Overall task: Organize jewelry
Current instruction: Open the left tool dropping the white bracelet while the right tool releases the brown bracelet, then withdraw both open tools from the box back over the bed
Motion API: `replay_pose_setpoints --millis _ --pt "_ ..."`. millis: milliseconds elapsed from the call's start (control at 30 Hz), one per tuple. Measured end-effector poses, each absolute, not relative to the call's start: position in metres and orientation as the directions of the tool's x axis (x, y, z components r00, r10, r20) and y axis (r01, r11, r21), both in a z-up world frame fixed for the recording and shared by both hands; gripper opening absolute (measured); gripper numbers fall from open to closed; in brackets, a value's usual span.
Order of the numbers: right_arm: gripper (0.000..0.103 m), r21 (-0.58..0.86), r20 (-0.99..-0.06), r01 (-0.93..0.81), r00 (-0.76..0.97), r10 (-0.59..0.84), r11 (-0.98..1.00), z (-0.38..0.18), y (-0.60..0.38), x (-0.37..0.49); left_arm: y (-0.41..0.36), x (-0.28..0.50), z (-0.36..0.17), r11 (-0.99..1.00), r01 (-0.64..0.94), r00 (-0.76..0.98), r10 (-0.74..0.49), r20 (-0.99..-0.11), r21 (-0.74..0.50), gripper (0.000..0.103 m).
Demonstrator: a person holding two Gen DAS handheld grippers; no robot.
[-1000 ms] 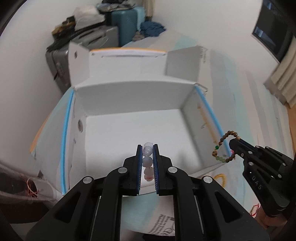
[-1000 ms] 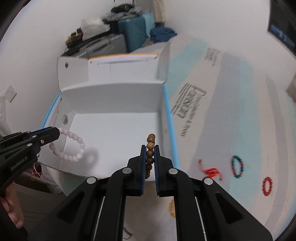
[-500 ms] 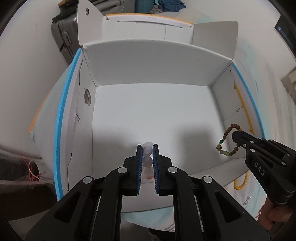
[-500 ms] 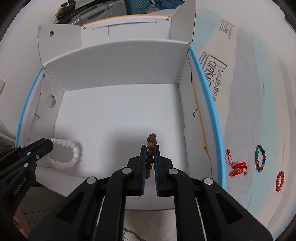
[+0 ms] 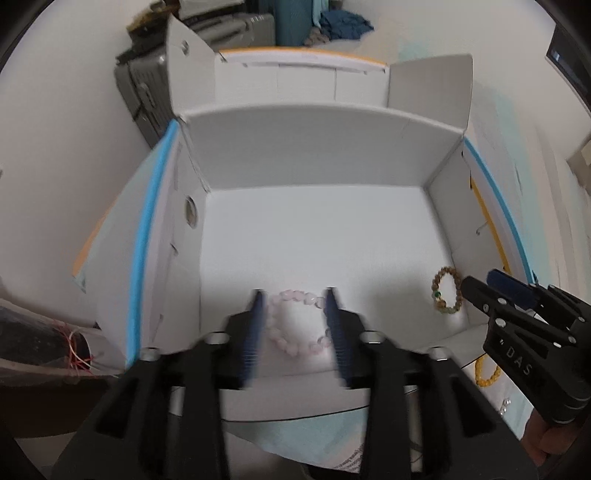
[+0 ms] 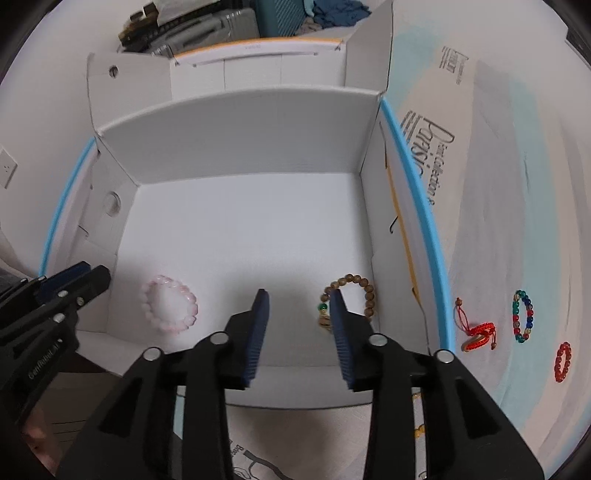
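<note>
A white cardboard box (image 5: pixel 317 158) (image 6: pixel 240 133) with blue-edged flaps stands open in front of both grippers. A pink bead bracelet (image 5: pixel 295 321) (image 6: pixel 170 310) lies on the box floor near the front left. A brown wooden bead bracelet (image 5: pixel 447 290) (image 6: pixel 354 291) with a green bead lies on the floor at the front right. My left gripper (image 5: pixel 294 295) is open and empty just above the pink bracelet. My right gripper (image 6: pixel 299 295) is open and empty above the box floor, its right finger over part of the brown bracelet.
On the pale blue and white cloth right of the box lie a red cord bracelet (image 6: pixel 476 330), a multicoloured bead bracelet (image 6: pixel 522 317) and a red bead bracelet (image 6: pixel 563 362). A yellow bead bracelet (image 5: pixel 487 371) lies near the box's front right corner. Suitcases (image 6: pixel 192 26) stand behind the box.
Both grippers have opened and let go of their bracelets. The pink and brown bracelets now lie on the box floor. Both grippers moved lower over the box.
</note>
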State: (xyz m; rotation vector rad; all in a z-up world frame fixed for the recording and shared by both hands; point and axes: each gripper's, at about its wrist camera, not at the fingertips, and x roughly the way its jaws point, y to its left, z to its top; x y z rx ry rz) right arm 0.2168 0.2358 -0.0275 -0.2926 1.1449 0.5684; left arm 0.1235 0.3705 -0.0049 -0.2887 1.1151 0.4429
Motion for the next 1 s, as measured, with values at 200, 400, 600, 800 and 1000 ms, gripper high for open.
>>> replay_pose_setpoints --millis 200,400,600,800,1000 --pt "0.061 0.080 -0.885 -0.558 0.342 0.317 0.826 0.000 0.220 0.211 0.363 0.114 0.016 0.871 -0.491 0.416 0.235 -0.878 0.000 0.066" --pt "0.075 0.075 -0.854 -0.543 0.398 0.335 0.836 0.022 0.190 0.202 0.348 0.107 0.030 0.872 -0.490 0.450 0.245 -0.859 -0.008 0.078" --pt "0.083 0.062 -0.827 -0.516 0.453 0.334 0.855 0.039 0.150 0.192 0.321 0.102 0.043 0.879 -0.476 0.488 0.260 -0.833 -0.004 0.093" --pt "0.088 0.053 -0.795 -0.480 0.510 0.328 0.876 0.052 0.104 0.179 0.292 0.096 0.047 0.891 -0.454 0.522 0.247 -0.816 -0.021 0.097" --pt "0.088 0.034 -0.777 -0.432 0.555 0.296 0.901 0.054 0.054 0.167 0.255 0.094 0.043 0.910 -0.410 0.556 0.205 -0.805 -0.051 0.097"
